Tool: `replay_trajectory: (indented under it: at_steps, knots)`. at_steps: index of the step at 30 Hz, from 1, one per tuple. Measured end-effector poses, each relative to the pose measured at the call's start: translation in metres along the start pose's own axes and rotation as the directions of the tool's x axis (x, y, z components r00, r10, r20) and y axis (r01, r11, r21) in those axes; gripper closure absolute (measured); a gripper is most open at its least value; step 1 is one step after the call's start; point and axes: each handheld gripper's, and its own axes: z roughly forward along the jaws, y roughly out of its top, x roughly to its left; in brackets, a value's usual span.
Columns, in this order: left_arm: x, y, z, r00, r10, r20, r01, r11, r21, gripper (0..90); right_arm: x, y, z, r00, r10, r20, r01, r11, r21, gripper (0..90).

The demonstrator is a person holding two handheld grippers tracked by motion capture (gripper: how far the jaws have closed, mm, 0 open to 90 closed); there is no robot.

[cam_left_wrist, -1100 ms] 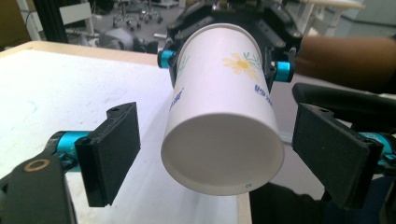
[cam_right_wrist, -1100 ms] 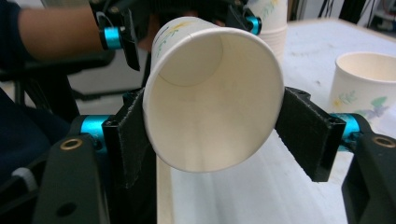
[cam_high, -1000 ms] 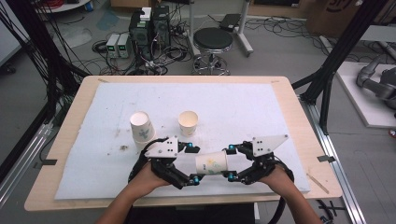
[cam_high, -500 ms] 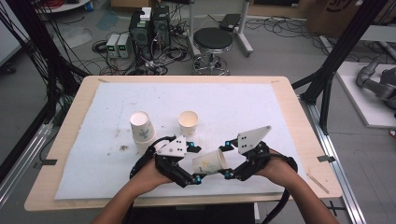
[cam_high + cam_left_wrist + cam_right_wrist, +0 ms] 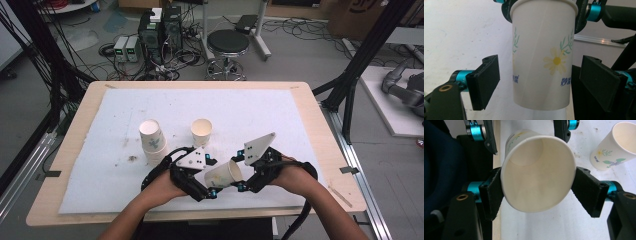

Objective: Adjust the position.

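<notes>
Table clutter beyond my claws

Just beyond my left claw (image 5: 212,177) a cup stack (image 5: 152,140) stands upright on the white mat (image 5: 260,115). A single cup (image 5: 201,132) stands near it, closer to my right claw (image 5: 239,172). Well past both, off the wooden table (image 5: 320,135), I see a black stool (image 5: 228,42) and computer towers (image 5: 160,27).

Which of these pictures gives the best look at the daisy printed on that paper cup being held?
The left gripper view: the held cup faces it side-on, so the daisy and lettering are sharp. The right gripper view looks into the cup's open mouth, showing the bare inside. The high view shows the cup small, print indistinct.
</notes>
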Motion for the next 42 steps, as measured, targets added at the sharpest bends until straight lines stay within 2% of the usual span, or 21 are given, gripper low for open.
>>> replay_trajectory:
  at_steps: [10, 14, 19, 23, 27, 36, 39, 42]
  knots:
    - [0.000, 0.000, 0.007, 0.9999, 0.010, 0.008, -0.010, 0.9980, 0.062, 17.7, -0.001, 0.011, 0.005, 0.9994, -0.034, -0.002, 0.034, 0.997, 0.072, 29.2]
    - [0.001, 0.001, 0.010, 0.9999, 0.014, 0.010, -0.015, 0.9959, 0.090, 19.9, 0.000, 0.012, 0.007, 0.9992, -0.040, -0.005, 0.040, 0.996, 0.083, 29.2]
    - [0.001, 0.002, 0.011, 0.9999, 0.008, 0.007, -0.008, 0.9953, 0.096, 22.1, 0.001, 0.014, 0.009, 0.9989, -0.046, 0.004, 0.046, 0.994, 0.096, 29.1]
    - [0.002, 0.002, 0.013, 0.9998, 0.007, 0.017, -0.008, 0.9950, 0.100, 27.7, 0.002, 0.014, 0.011, 0.9987, -0.051, 0.002, 0.050, 0.993, 0.107, 29.2]
    - [0.002, 0.002, 0.014, 0.9994, 0.011, 0.032, -0.014, 0.9943, 0.105, 33.5, 0.002, 0.014, 0.012, 0.9985, -0.054, -0.003, 0.054, 0.993, 0.108, 29.2]
    - [0.002, 0.001, 0.014, 0.9989, 0.002, 0.046, -0.007, 0.9942, 0.107, 34.8, 0.003, 0.016, 0.013, 0.9986, -0.050, -0.015, 0.051, 0.993, 0.106, 29.8]
    - [0.002, -0.001, 0.014, 0.9988, -0.013, 0.047, 0.008, 0.9959, 0.090, 34.5, 0.002, 0.014, 0.013, 0.9991, -0.035, -0.023, 0.037, 0.995, 0.092, 28.3]
    - [0.003, -0.004, 0.013, 0.9988, -0.027, 0.041, 0.024, 0.9973, 0.069, 33.9, 0.000, 0.012, 0.012, 0.9997, -0.008, -0.023, 0.009, 0.999, 0.052, 25.8]
